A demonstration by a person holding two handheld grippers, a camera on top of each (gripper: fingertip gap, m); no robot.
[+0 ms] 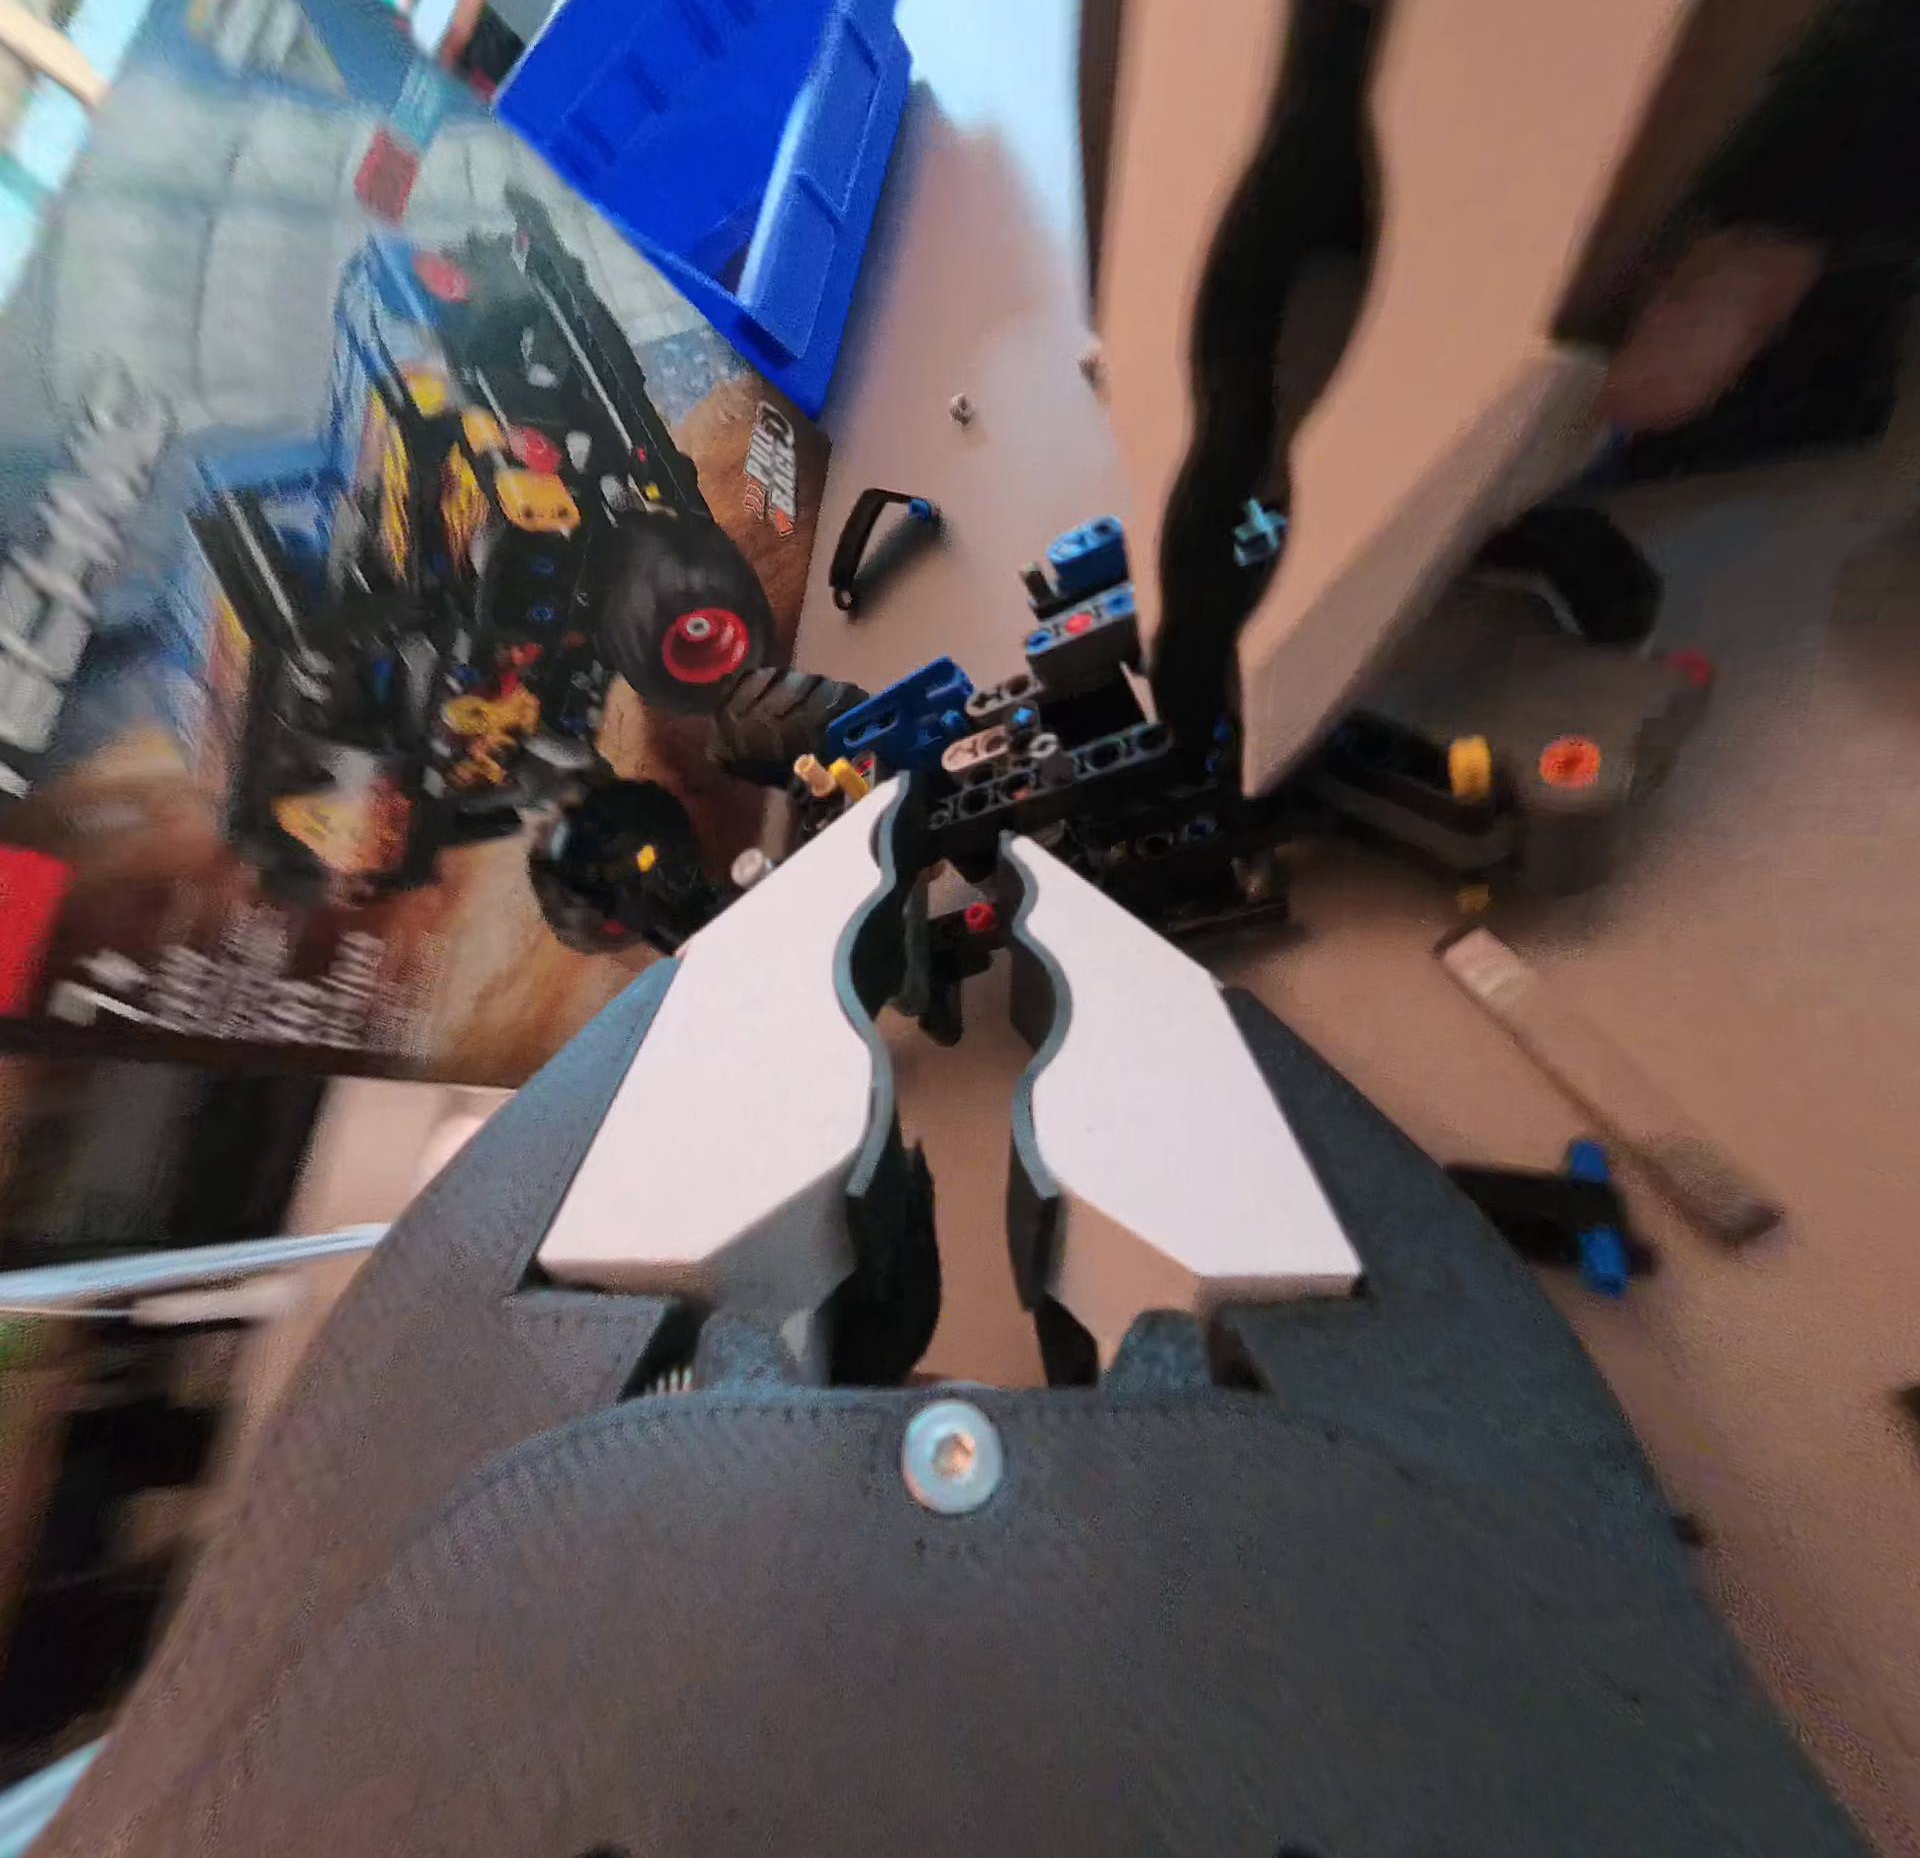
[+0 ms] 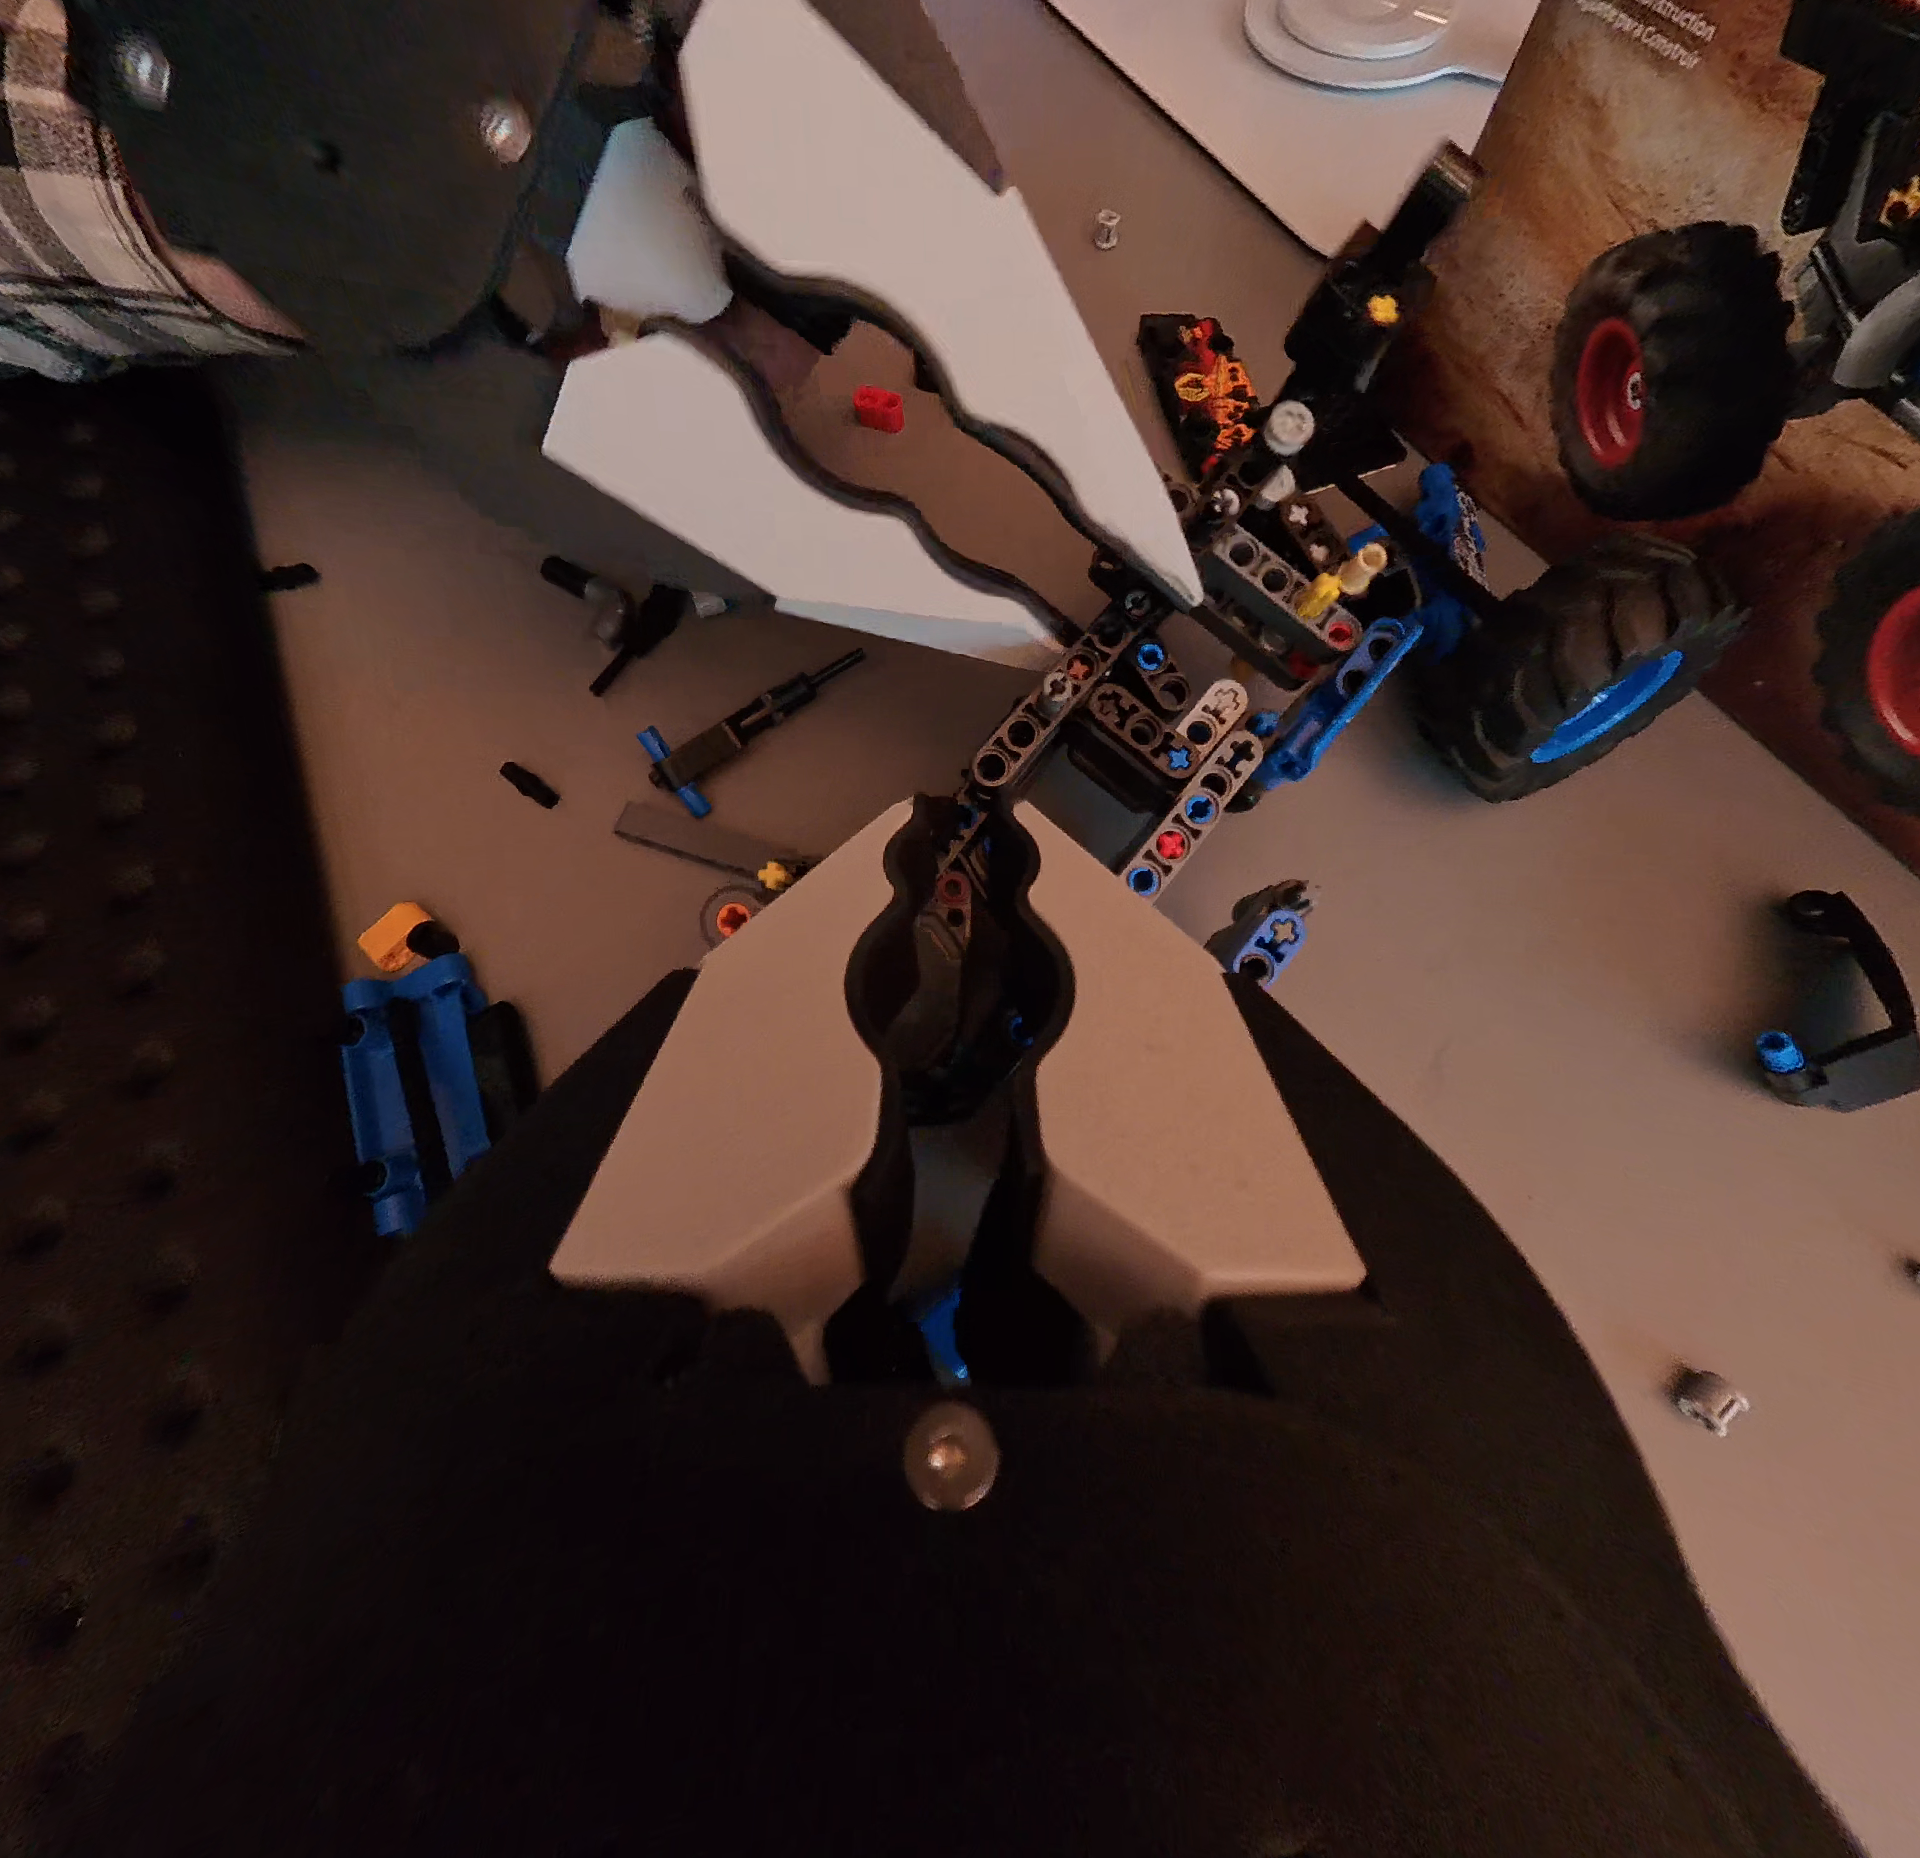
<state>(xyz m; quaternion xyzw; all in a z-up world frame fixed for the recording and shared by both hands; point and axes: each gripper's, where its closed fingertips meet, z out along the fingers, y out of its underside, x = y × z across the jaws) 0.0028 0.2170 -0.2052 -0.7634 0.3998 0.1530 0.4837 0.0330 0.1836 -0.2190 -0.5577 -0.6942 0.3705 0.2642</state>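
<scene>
A half-built toy vehicle chassis (image 1: 1081, 759) of black, grey and blue beams lies on the table; it also shows in the right wrist view (image 2: 1143, 728). My left gripper (image 1: 956, 821) is closed on a black beam at one end of it, and shows in the right wrist view (image 2: 1122, 608) too. My right gripper (image 2: 968, 816) is shut on a black curved panel piece (image 2: 940, 987) with a blue pin, and the piece's tip touches the chassis's other end. It reaches in from the upper right in the left wrist view (image 1: 1210, 738). A black tyre with a blue rim (image 2: 1569, 665) sits at the chassis.
The toy's picture box (image 1: 416, 561) lies left, with a blue bin (image 1: 727, 125) behind it. Loose parts are scattered: blue beams (image 2: 416, 1060), a red piece (image 2: 878, 406), a black arched part (image 2: 1849, 1008), a blue connector (image 2: 1268, 935). A white pad (image 2: 1195, 73) lies far back. Some 5 centimeters of space lies between my two pairs of fingers.
</scene>
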